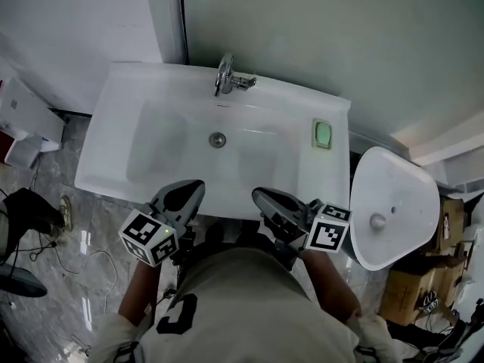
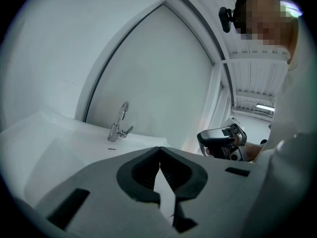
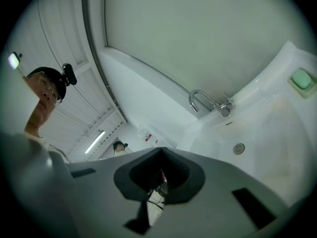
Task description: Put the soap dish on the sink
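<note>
The soap dish, white with a green bar of soap in it, rests on the right rim of the white sink. It also shows at the far right of the right gripper view as the soap dish. Both grippers hover at the sink's front edge, well short of the dish. My left gripper has its jaws closed tip to tip with nothing held, as the left gripper shows in its own view. My right gripper is likewise shut and empty, with the tips of the right gripper meeting.
A chrome faucet stands at the back centre, and the drain lies in the bowl. A second loose white basin sits to the right over cardboard boxes. Cables run over the marble floor at left.
</note>
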Demonstrator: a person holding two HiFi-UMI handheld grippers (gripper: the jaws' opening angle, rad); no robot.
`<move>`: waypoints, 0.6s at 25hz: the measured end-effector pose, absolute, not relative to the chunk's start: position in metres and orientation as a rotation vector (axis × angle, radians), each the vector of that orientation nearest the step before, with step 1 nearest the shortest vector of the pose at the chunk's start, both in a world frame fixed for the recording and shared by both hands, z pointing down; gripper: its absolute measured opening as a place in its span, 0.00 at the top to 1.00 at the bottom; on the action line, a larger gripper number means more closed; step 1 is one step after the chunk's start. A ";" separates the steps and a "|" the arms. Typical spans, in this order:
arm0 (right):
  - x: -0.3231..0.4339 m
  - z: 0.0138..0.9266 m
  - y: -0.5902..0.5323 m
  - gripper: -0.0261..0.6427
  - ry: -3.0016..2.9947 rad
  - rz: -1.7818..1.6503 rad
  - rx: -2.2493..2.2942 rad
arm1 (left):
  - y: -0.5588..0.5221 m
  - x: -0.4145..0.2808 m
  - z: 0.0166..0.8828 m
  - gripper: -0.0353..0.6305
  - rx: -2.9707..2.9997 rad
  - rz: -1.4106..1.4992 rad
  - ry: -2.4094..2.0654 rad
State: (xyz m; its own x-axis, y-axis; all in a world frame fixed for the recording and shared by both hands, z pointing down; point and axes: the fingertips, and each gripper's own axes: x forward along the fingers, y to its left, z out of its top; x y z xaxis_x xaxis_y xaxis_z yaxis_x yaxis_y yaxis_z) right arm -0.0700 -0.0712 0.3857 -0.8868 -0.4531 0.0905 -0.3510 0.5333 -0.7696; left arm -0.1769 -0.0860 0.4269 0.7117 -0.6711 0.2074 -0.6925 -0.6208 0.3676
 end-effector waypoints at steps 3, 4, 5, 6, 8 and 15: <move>-0.072 0.389 -0.061 0.95 2.621 -1.302 -0.743 | -0.082 -0.178 0.428 0.92 2.496 0.062 -1.013; -0.072 0.391 -0.058 0.95 2.613 -1.309 -0.761 | -0.081 -0.178 0.429 0.92 2.494 0.055 -0.996; -0.073 0.394 -0.054 0.95 2.605 -1.316 -0.778 | -0.080 -0.178 0.429 0.92 2.494 0.049 -0.978; -0.074 0.396 -0.051 0.95 2.596 -1.324 -0.792 | -0.079 -0.177 0.431 0.92 2.497 0.047 -0.959; -0.075 0.400 -0.044 0.95 2.577 -1.336 -0.819 | -0.076 -0.174 0.435 0.92 2.506 0.055 -0.915; -0.071 0.410 -0.020 0.95 2.504 -1.413 -0.882 | -0.063 -0.158 0.446 0.92 2.510 0.101 -0.802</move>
State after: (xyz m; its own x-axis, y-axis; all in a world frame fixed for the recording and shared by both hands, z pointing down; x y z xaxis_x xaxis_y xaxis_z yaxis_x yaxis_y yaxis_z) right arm -0.0709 -0.0202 0.4098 -0.8197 -0.5491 0.1633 -0.4236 0.3889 -0.8181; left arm -0.1582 -0.0625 0.4458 0.8239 -0.5241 0.2156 -0.5612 -0.7017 0.4389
